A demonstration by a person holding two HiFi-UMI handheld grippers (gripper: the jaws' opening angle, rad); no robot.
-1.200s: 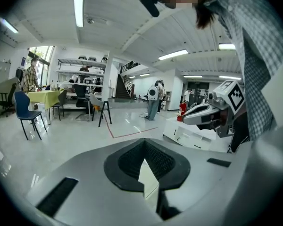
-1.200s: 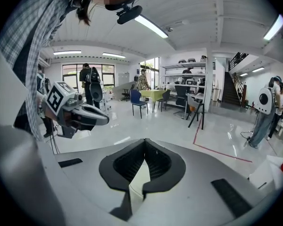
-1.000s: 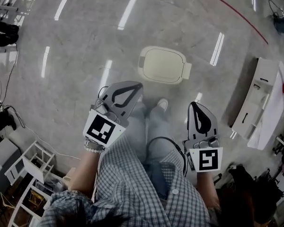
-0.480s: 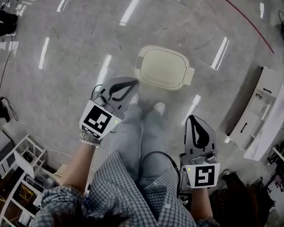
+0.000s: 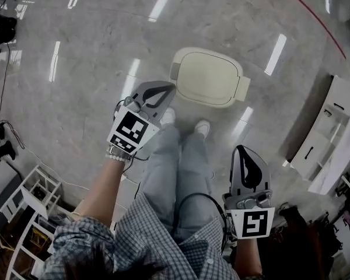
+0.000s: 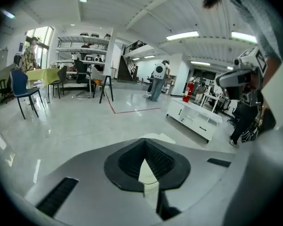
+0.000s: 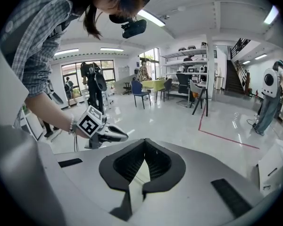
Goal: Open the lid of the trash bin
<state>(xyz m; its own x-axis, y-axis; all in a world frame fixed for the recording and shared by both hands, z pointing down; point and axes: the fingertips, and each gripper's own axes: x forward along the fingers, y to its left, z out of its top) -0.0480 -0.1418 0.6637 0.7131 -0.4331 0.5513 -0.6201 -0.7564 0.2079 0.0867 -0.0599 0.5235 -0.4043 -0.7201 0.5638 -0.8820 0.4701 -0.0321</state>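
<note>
The trash bin (image 5: pixel 189 99) stands on the floor just ahead and to the right of the left gripper (image 5: pixel 165 90), its cream lid (image 5: pixel 210 74) flat and closed. That gripper's jaws are pressed together with nothing between them. Its tip is near the bin's near left corner but, I judge, above it and not touching. To lift the lid well it probably has to drop lower and catch an edge. I cannot tell which side hinges, though a small tab (image 5: pixel 244 87) juts out on the side far from it. The right gripper (image 5: pixel 242 155), likewise closed and empty, hangs well back beside the person's leg. The person's shoes (image 5: pixel 168 116) stand just behind the left gripper's tip, and a white cabinet (image 5: pixel 321 139) lies beyond the right gripper, clear of the bin.
</note>
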